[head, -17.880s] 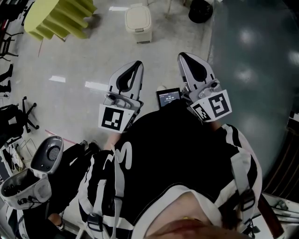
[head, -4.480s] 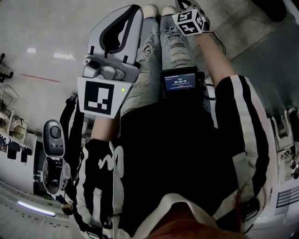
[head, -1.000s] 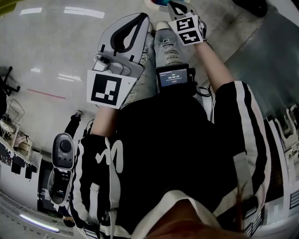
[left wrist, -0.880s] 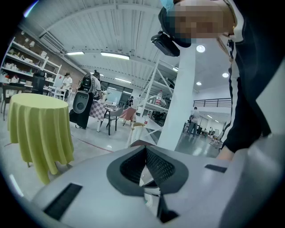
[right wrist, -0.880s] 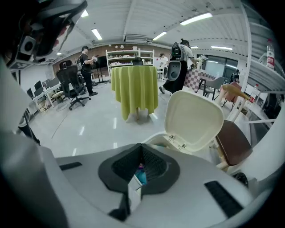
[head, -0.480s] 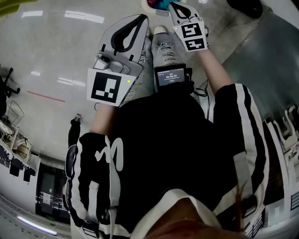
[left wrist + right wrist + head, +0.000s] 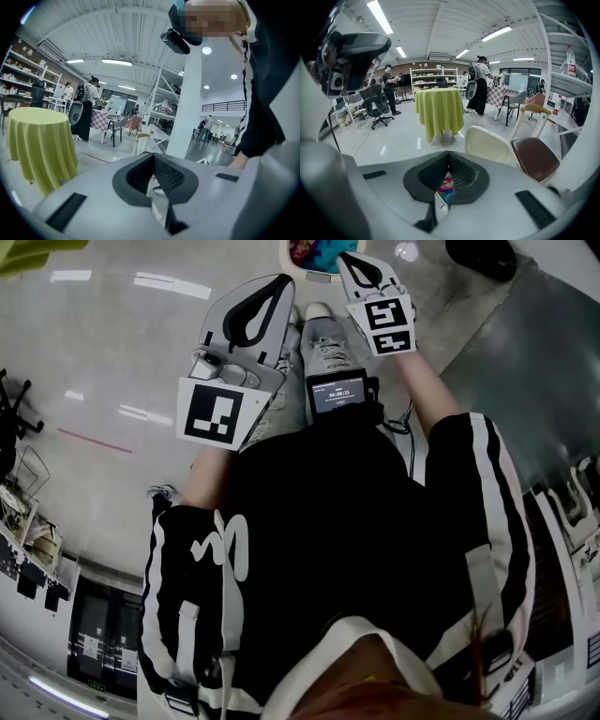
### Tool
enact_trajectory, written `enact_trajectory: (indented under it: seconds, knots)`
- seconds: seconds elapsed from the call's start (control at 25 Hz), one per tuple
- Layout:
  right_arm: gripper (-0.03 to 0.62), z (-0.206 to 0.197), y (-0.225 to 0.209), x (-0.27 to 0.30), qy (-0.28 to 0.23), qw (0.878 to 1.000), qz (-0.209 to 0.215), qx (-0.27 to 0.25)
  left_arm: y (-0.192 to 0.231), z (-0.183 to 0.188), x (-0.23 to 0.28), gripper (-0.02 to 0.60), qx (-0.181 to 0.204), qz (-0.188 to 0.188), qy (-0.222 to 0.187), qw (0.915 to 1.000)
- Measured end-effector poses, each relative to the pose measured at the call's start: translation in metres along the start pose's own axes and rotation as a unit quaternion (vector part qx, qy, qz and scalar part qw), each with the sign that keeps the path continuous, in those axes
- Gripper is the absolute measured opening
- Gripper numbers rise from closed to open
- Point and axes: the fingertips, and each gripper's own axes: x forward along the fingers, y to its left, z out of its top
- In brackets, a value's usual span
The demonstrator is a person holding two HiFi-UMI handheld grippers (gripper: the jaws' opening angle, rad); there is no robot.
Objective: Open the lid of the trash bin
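With both pairs of jaws shut on nothing, the right gripper (image 7: 349, 261) hangs just over the trash bin (image 7: 286, 259) by the person's feet, its lid (image 7: 487, 143) standing raised, closed tips probably suiting a push, while the left gripper (image 7: 274, 289) sits aside, unneeded.

I saw a cream trash bin lid (image 7: 487, 143) and pink-and-blue rubbish (image 7: 446, 183). The tablecloth (image 7: 439, 110) was yellow-green, the chair seat (image 7: 534, 159) brown, and the person's black top (image 7: 347, 521) carried white stripes.
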Motion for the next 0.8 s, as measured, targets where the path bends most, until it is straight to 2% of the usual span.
enact_trajectory:
  seconds: [0.24, 0.8]
  knots:
    - [0.009, 0.021, 0.016, -0.017, -0.021, 1.0, 0.001, -0.001, -0.001, 0.011, -0.018, 0.008, 0.006, 0.004, -0.006, 1.0]
    - [0.009, 0.063, 0.0, -0.062, -0.074, 0.997, -0.015, 0.008, -0.014, 0.04, -0.016, 0.008, -0.003, 0.007, -0.027, 0.9996]
